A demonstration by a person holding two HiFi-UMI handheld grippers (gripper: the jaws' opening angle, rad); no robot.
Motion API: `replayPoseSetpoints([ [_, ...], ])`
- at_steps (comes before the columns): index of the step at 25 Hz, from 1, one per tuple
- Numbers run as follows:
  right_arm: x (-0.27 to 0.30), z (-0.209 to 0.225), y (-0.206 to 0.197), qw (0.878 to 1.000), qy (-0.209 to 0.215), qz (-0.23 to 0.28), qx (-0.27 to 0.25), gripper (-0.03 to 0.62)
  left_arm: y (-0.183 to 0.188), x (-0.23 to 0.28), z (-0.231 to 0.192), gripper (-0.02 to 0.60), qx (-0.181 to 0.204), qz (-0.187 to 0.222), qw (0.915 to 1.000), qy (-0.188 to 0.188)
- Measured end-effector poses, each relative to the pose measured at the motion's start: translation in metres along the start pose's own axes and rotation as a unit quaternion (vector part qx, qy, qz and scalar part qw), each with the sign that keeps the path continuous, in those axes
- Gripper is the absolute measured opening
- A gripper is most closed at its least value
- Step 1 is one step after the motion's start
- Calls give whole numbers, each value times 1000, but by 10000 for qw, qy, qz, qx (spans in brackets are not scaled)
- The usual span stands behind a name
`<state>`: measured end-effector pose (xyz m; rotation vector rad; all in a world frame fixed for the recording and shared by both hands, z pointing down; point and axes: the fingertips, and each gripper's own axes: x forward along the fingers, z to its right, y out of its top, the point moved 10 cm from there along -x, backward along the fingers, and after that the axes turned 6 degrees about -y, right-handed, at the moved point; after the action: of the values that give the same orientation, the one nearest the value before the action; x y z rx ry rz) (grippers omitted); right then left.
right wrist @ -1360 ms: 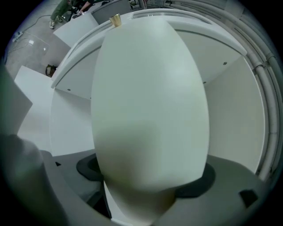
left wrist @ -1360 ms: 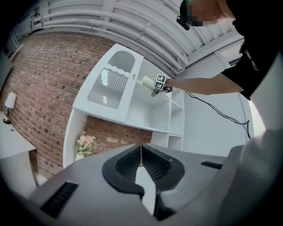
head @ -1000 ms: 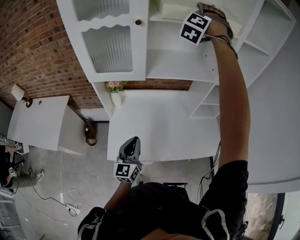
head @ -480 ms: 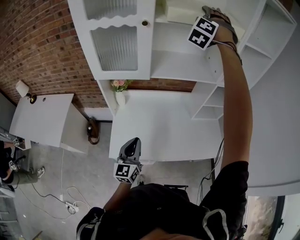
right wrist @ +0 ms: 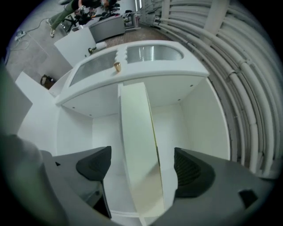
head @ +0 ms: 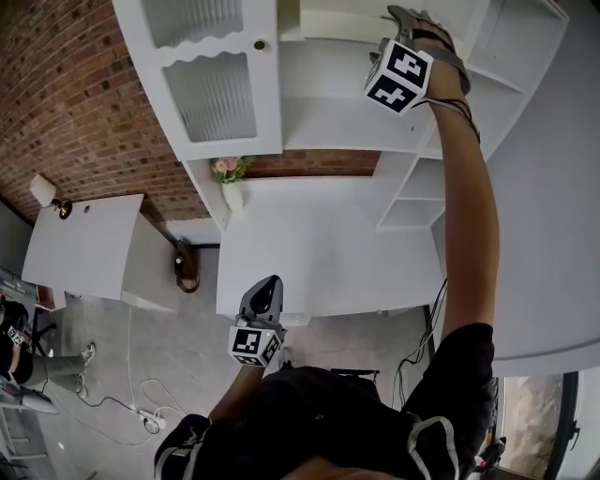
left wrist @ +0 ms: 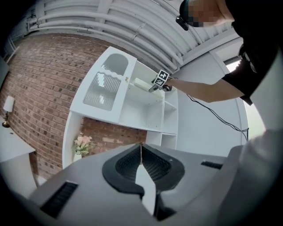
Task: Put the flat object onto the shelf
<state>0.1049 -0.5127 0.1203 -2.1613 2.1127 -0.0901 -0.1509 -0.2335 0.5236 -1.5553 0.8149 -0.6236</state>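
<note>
The flat object (right wrist: 140,150) is a pale cream panel standing on edge inside the white shelf unit's upper compartment (right wrist: 194,114). My right gripper (right wrist: 143,164) is open around it, and a gap shows between the panel and each dark pad (right wrist: 191,170). The head view shows that gripper (head: 394,23) raised to the top shelf, with the panel (head: 330,24) lying just left of it. My left gripper (head: 262,296) hangs low by the desk's front edge, shut and holding nothing. In the left gripper view the panel (left wrist: 142,83) and the right gripper (left wrist: 155,87) appear far off on the top shelf.
The white shelf unit has a glass-fronted cabinet door (head: 214,94) with a brass knob (head: 257,44) to the left of the compartment, and open cubbies (head: 412,202) to its right. A vase of flowers (head: 228,183) stands at the back left of the white desk (head: 319,253). A brick wall (head: 75,103) lies behind.
The head view has shifted a little. My right gripper stays at the top shelf by the panel, its marker cube showing slightly larger. The left gripper has not moved.
</note>
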Motion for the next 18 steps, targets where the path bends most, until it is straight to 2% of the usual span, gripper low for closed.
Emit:
replayPoseSetpoints([
  [2,-30,0,-5,9971,-59,385,652,433,-1,-2,5,17,18,-2,10000,-19],
  [3,-48,-3,-10,9918,-60,620,1118,431,-2,-2,7,17,19,4,10000,-25],
  [5,-88,-16,-24,9701,-98,1093,2165,412,-2,-3,12,17,26,14,10000,-48],
  [6,-108,-28,-33,9547,-162,1301,2671,347,-1,-4,14,17,42,15,10000,-66],
  [7,-127,-45,-43,9380,-223,1474,3130,227,0,-3,16,17,62,19,9999,-89],
  [8,-144,-67,-53,9213,-233,1588,3542,184,1,-3,18,17,78,26,9999,-113],
  [10,-175,-119,-74,8874,-60,1601,4322,161,3,-1,24,17,93,47,9998,-152],
  [11,-191,-148,-84,8663,88,1533,4753,155,5,-1,26,17,99,62,9998,-166],
  [12,-207,-177,-92,8406,247,1432,5218,142,6,0,29,17,109,83,9997,-177],
  [15,-253,-262,-109,7503,641,902,6518,107,12,1,36,17,158,199,9995,-180],
  [16,-269,-288,-111,7261,749,680,6801,103,14,1,38,17,171,232,9994,-173],
  [17,-286,-310,-109,7114,852,479,6959,101,14,1,40,17,176,245,9994,-173],
  [18,-302,-327,-106,7059,946,316,7013,101,14,1,41,17,173,241,9994,-180],
])
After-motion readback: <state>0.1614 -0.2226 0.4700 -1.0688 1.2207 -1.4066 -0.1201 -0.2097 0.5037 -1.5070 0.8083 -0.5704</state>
